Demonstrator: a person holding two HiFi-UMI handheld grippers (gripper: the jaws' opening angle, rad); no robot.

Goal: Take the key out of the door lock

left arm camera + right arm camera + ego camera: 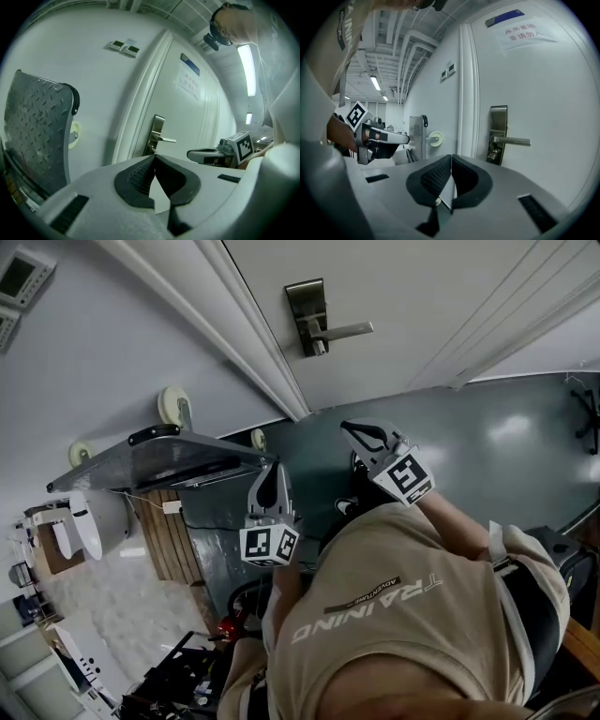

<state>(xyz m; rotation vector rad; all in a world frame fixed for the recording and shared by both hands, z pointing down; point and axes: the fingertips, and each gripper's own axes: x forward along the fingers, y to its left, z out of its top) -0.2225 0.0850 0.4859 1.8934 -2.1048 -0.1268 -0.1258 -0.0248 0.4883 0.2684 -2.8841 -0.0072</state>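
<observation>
At top centre of the head view, the door lock [312, 315] stands well apart from the left tongs [273, 471] and right tongs [351, 427], each pressed together on nothing.

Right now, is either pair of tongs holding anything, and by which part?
Nothing is held: the left tongs and the right tongs are both shut and empty.

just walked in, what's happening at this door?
A person stands facing the door with a gripper in each hand. The left gripper and the right gripper are both shut with nothing between the jaws, held in the air short of the door. The key sits in the lock under the lever handle, and neither gripper touches it.
</observation>
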